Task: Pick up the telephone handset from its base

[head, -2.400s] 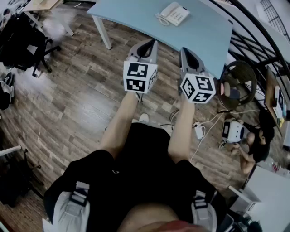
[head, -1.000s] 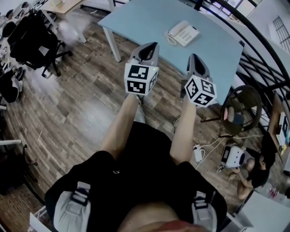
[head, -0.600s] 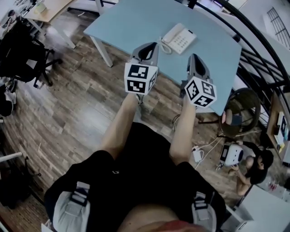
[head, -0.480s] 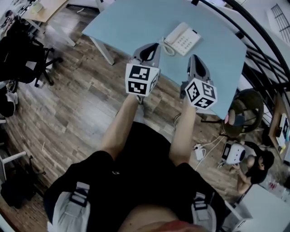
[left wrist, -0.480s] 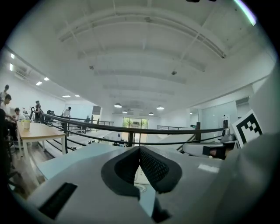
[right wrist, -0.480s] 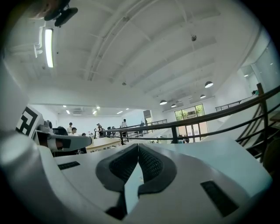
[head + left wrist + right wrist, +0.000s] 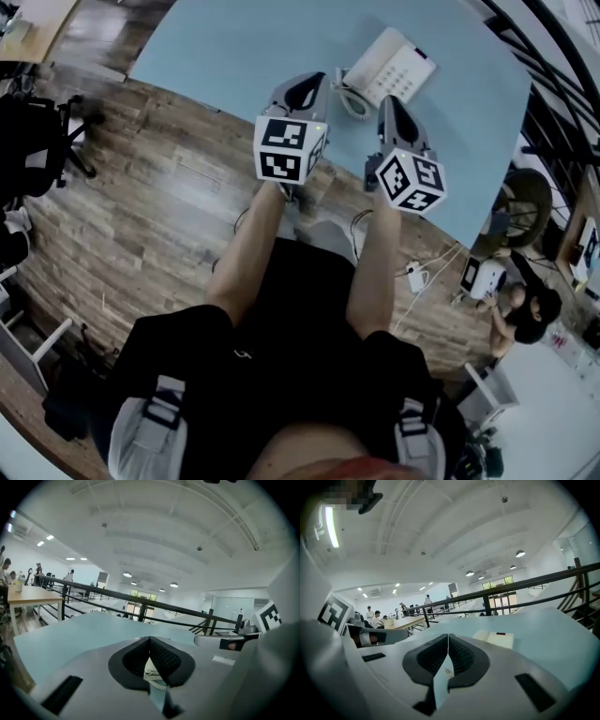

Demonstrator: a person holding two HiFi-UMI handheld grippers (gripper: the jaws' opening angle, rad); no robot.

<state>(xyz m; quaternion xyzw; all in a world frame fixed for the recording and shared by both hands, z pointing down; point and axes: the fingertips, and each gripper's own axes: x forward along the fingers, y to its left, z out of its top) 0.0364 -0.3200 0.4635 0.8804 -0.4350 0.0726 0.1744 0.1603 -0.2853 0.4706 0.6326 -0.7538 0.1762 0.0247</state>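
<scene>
The telephone handset (image 7: 361,70) lies on its base (image 7: 405,70), close to the front edge of the desk (image 7: 234,47). The left gripper (image 7: 305,86) and the right gripper (image 7: 387,101) hover at that edge, just in front of the telephone. Both grippers' fingers (image 7: 131,660) (image 7: 461,658) are pressed together and hold nothing.

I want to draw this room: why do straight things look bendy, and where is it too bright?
Head view: the wide lens bows the edges of the pale blue tabletop and the wooden floor planks. Left gripper view: black corners ring the picture, and the black metal railing curves. Right gripper view: a long ceiling light glares at upper left.
</scene>
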